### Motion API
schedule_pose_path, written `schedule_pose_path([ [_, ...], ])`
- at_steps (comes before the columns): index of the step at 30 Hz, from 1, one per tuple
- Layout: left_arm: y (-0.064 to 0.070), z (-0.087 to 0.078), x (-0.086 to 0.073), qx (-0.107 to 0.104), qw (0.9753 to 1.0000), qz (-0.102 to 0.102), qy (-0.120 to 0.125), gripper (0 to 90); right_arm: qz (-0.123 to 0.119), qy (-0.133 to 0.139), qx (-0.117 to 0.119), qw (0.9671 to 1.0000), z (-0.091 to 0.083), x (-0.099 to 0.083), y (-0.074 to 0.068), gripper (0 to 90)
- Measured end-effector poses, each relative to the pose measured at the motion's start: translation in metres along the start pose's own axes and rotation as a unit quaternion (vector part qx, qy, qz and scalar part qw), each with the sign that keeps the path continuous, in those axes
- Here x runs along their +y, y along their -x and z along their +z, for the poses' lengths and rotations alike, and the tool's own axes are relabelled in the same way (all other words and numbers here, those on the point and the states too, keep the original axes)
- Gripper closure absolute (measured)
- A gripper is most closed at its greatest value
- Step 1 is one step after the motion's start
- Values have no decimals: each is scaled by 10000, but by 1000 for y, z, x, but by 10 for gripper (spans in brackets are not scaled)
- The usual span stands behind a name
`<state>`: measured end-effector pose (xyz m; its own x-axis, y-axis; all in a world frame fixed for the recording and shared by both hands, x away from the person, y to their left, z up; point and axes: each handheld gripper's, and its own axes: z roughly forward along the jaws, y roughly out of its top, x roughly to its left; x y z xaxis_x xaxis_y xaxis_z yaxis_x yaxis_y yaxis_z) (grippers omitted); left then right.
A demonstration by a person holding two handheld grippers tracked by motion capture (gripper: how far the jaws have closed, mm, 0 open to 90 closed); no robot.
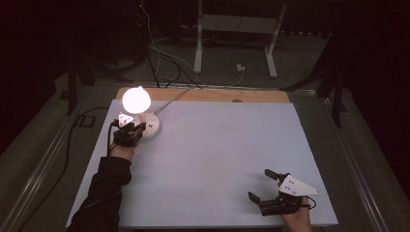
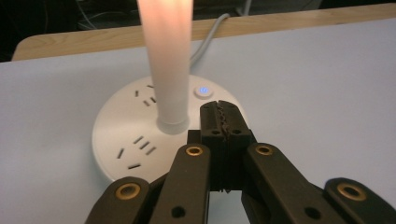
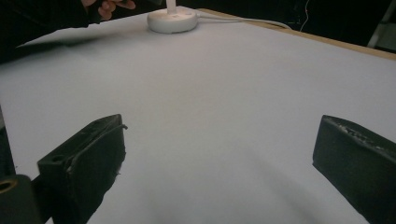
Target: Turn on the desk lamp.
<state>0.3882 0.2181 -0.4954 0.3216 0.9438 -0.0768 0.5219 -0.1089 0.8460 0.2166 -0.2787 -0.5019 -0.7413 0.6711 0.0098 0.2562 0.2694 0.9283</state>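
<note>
A lit lamp with a glowing round bulb [image 1: 136, 99] stands on a round white base [image 1: 151, 126] at the table's far left. In the left gripper view its stem [image 2: 167, 60] rises from the base [image 2: 121, 140], which carries socket slots and a small button [image 2: 203, 90] lit blue. My left gripper [image 1: 129, 131] is shut with nothing in it, its tips [image 2: 223, 122] just short of that button, over the base's edge. My right gripper [image 1: 261, 186] rests open near the front right of the table, jaws wide apart [image 3: 219, 163] over bare white surface.
A white sheet [image 1: 217, 154] covers the wooden table [image 1: 261, 95]. The lamp's pale cable [image 1: 175, 95] runs off the far edge toward floor cables. A white desk frame [image 1: 237, 34] stands beyond on the dark floor. A dark sleeve [image 1: 104, 193] lies along the left side.
</note>
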Motion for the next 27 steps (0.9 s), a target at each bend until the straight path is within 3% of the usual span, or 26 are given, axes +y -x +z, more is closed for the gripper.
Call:
schedule_pose_path([
  [9, 9, -11, 5, -126, 9998, -52, -118, 788, 20, 7, 0, 10000, 0, 0, 1, 16],
  [15, 15, -18, 5, -148, 9998, 2, -158, 647, 41, 28, -2, 10000, -1, 0, 1, 16],
  [18, 17, -25, 6, -154, 9998, 17, -151, 521, 25, 18, 1, 10000, 0, 0, 1, 16],
  [23, 20, -35, 8, -245, 9997, 12, -91, 466, 33, -5, 12, 10000, 0, 0, 1, 16],
  [27, 25, -43, 10, -368, 9993, 41, -59, 371, 34, -12, 11, 10000, 1, 0, 1, 16],
])
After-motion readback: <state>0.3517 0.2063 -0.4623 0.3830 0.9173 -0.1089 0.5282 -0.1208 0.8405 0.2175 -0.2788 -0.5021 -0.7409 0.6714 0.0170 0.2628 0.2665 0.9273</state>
